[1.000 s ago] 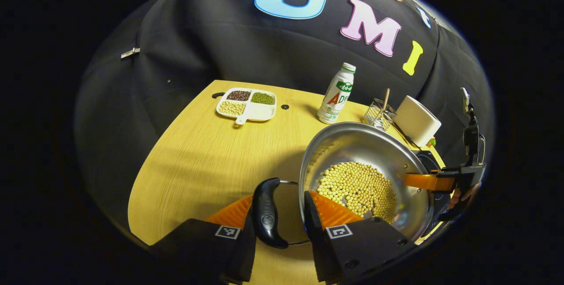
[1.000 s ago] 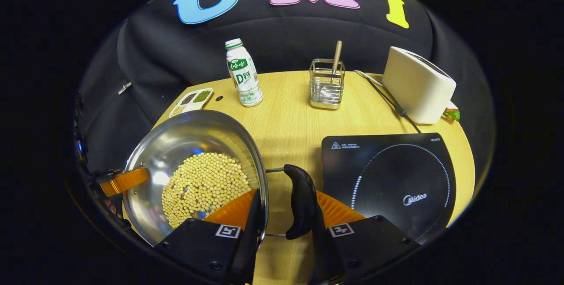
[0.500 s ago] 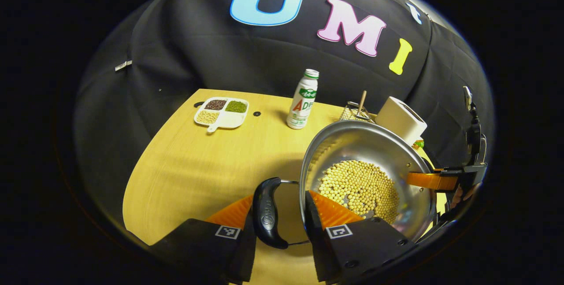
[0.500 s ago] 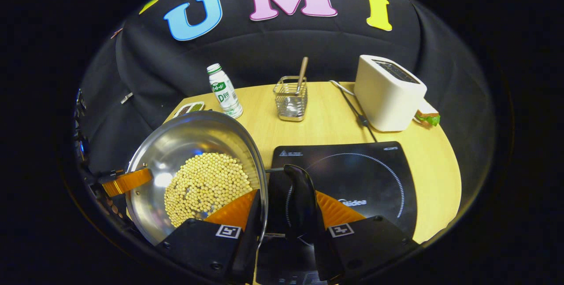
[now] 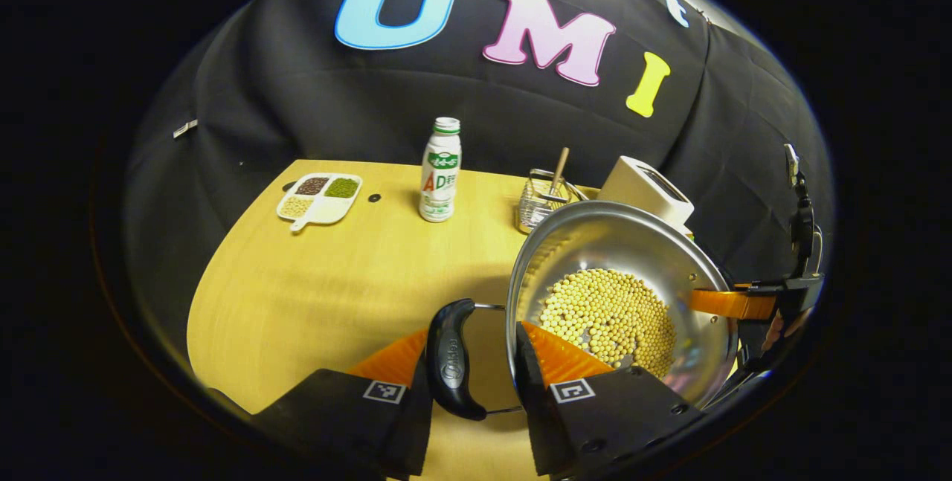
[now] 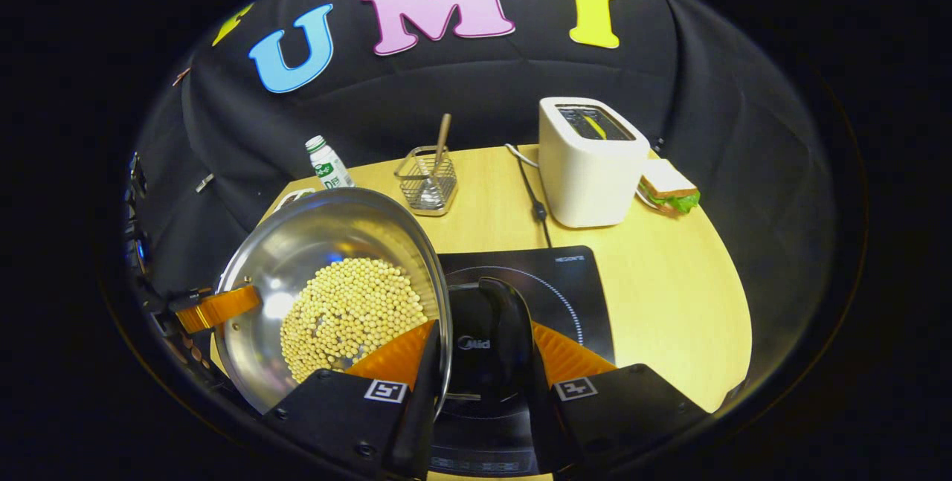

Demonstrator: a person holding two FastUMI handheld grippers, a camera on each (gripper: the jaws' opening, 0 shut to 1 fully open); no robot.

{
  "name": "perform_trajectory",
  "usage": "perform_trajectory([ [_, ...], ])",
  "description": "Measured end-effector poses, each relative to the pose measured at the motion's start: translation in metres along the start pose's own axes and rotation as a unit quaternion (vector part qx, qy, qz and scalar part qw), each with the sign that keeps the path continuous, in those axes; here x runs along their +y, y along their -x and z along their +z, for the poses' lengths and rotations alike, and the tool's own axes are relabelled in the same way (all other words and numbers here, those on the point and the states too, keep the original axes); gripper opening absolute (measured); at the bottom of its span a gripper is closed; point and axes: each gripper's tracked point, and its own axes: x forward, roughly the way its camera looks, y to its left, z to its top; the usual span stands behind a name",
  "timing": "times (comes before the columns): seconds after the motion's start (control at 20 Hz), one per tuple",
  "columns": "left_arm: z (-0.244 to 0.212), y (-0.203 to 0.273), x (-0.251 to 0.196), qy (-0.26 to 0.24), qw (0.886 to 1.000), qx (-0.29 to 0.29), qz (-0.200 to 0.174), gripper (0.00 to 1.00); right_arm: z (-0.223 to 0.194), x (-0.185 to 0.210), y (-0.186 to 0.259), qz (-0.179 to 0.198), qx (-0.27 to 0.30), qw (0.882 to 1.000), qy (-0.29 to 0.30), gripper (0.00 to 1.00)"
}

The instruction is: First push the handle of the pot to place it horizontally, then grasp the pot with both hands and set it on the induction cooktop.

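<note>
The bench [image 5: 312, 280] lies bare at the pot's left. The cooktop [image 6: 573, 284] sits under the pot's [image 6: 297, 243] right handle [image 6: 509, 332]. Left gripper [image 5: 468, 369] and right gripper [image 6: 480, 369] jaws each clamp a handle; the pot holds beans [image 5: 606, 314].

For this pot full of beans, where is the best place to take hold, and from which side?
By its two black side handles, one per hand-held gripper, each approached from outside the rim. The pot is wide, round and smooth-walled, so its rim gives little purchase; the left handle and right handle stand off the wall on wire loops, leaving room for fingers. Opposite holds should keep the beans level.
</note>
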Motion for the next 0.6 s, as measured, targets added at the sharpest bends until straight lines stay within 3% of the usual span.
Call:
perform_trajectory([
  [0.6, -0.014, -0.046, -0.077, -0.002, 1.000, 0.018, -0.006, 0.56, 0.002, -0.086, -0.008, -0.015, 0.020, 1.000, -0.007, 0.57],
])
